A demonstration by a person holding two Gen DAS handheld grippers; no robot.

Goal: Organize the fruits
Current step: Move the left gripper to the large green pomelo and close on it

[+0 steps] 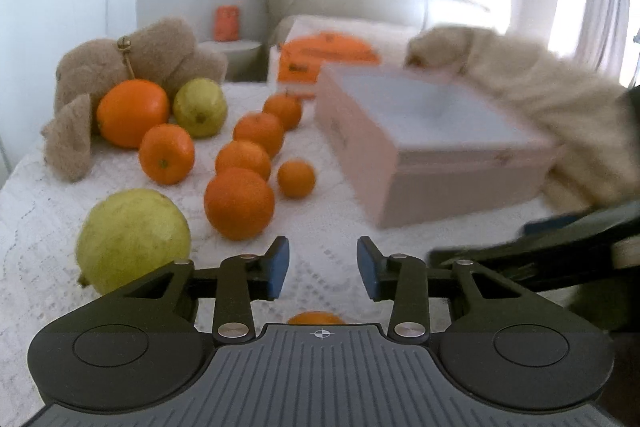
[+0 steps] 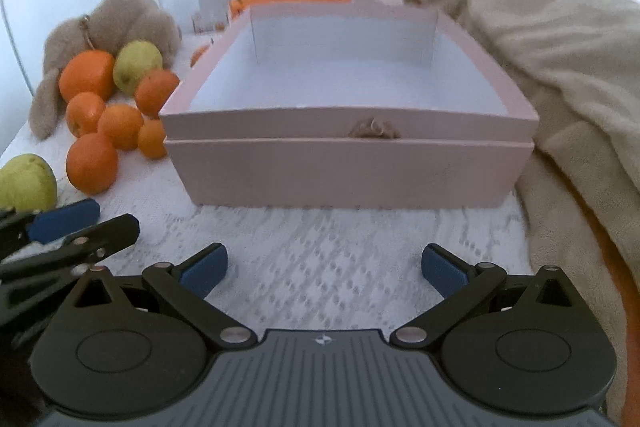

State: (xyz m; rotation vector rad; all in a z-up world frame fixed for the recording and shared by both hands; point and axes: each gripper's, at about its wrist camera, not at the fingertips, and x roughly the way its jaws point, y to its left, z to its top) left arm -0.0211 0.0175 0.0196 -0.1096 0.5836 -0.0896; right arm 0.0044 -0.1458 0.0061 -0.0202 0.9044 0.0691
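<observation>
The left gripper [image 1: 323, 267] hangs low over the near edge of the white lace bedspread [image 1: 320, 219], its blue pads narrowly apart with nothing between them; a small orange [image 1: 316, 317] peeks out just beneath its body. The right gripper [image 2: 323, 269] hovers beside it, jaws spread wide and empty, facing the pink box [image 2: 348, 163]. Toward the near left edge lies a yellow-green pear [image 1: 132, 239], with a large orange [image 1: 239, 203] just beside it. Behind them more oranges [image 1: 252, 129] run in a loose row toward the far side, and a second pear [image 1: 200, 108] rests against a brown plush toy [image 1: 132, 59] at the far left. The open, empty box sits right of the fruit, touching a beige blanket [image 2: 560, 67] along the right edge.
</observation>
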